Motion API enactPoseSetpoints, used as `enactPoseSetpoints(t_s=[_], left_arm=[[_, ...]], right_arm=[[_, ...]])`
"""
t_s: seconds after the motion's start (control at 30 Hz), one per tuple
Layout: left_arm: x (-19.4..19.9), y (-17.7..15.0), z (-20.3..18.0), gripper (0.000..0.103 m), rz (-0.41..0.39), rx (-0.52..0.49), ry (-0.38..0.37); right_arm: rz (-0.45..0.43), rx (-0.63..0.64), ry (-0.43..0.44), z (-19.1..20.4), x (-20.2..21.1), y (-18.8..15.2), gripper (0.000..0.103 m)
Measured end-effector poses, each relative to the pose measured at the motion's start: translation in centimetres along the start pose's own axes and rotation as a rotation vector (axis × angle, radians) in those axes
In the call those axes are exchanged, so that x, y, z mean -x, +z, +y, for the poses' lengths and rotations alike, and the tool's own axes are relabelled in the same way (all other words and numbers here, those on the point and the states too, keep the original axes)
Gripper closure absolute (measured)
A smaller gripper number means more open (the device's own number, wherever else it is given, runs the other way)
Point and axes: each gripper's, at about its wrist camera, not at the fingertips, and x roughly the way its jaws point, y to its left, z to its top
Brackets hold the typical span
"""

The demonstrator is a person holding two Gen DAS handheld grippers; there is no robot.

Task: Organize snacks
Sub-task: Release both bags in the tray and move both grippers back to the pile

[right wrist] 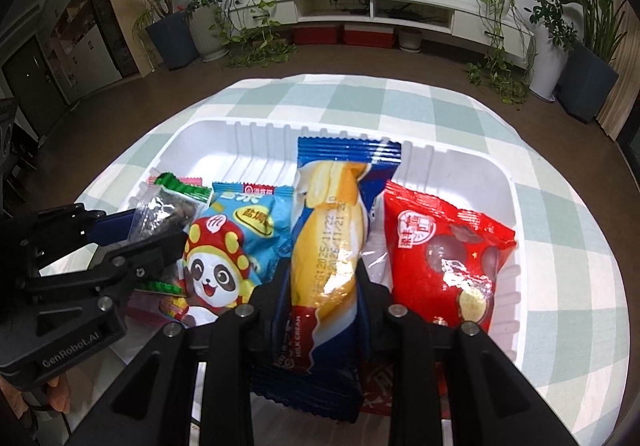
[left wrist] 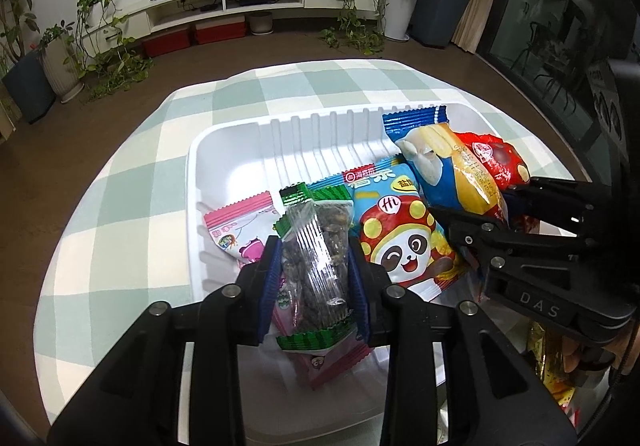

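A white ribbed tray point(left wrist: 224, 149) sits on the checked cloth and holds several snack packets. My left gripper point(left wrist: 314, 246) is shut on a clear packet with green ends point(left wrist: 316, 278), which lies over a pink packet point(left wrist: 236, 226) at the tray's left. My right gripper point(right wrist: 322, 266) is shut on a yellow and blue milk-cream packet point(right wrist: 324, 230) in the middle of the tray point(right wrist: 508, 205). A blue panda packet point(right wrist: 224, 258) lies between the two held packets. A red packet point(right wrist: 444, 258) lies to the right. Each view shows the other gripper: right gripper point(left wrist: 472, 199), left gripper point(right wrist: 160, 226).
The tray rests on a round table with a green and white checked cloth point(left wrist: 120, 226). More loose packets point(left wrist: 552, 366) lie off the tray's near right corner. A person's hand point(right wrist: 56, 398) holds the left gripper. Potted plants and a TV cabinet stand far behind.
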Motion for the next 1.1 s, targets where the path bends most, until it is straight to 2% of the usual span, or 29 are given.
enactPoseSetpoints(t_s=[0.1,0.23,0.27,0.37,0.5,0.6,0.63,0.67,0.73,0.83,0.9,1.0,1.1], left_arm=[[0.4,0.1,0.2,0.065,-0.005,0.012,-0.002],[1.3,0.3,0.5,0.042,-0.020,0.034,-0.018],[1.5,0.3,0.5,0.039,-0.022,0.033,-0.021],[2.6,0.4,0.2,0.039,-0.041,0.025,-0.022],[4.9,0.4,-0.2,0.034,-0.075,0.012,-0.023],[7.2,-0.1,-0.5,0.016,-0.105,0.014,-0.033],[8.2,-0.4,-0.5,0.004,-0.122,0.017,-0.038],[9.0,-0.8,-0.6,0.000,-0.137,0.016,-0.041],[10.8,-1.8,-1.2,0.000,-0.167,-0.013,-0.036],[13.0,-3.6,-2.2,0.000,-0.202,-0.067,0.022],[14.8,-5.5,-2.9,0.000,-0.219,-0.086,0.019],[16.5,-8.2,-3.4,0.000,-0.209,-0.078,0.038],[17.4,-11.4,-3.5,0.000,-0.164,-0.017,0.041]], right_arm=[[-0.017,0.012,-0.025,0.3,0.6,0.1,0.063],[-0.049,0.038,-0.041,0.8,1.8,0.5,0.050],[-0.056,0.045,-0.041,1.0,2.1,0.6,0.048],[-0.076,0.063,-0.054,1.2,3.1,0.9,0.047],[-0.098,0.077,-0.056,1.0,5.1,1.2,0.034],[-0.113,0.077,-0.018,0.7,7.2,0.9,0.023],[-0.128,0.079,0.008,0.6,8.4,0.7,0.019],[-0.143,0.081,0.024,0.5,9.4,0.5,0.017],[-0.188,0.079,0.059,0.3,11.9,-0.4,0.011],[-0.244,0.061,0.090,-0.1,15.2,-1.9,0.010],[-0.283,0.020,0.143,-0.7,17.8,-3.6,0.009],[-0.328,-0.042,0.188,-1.0,20.7,-6.8,0.003],[-0.345,-0.078,0.218,-0.9,22.2,-10.3,0.003]])
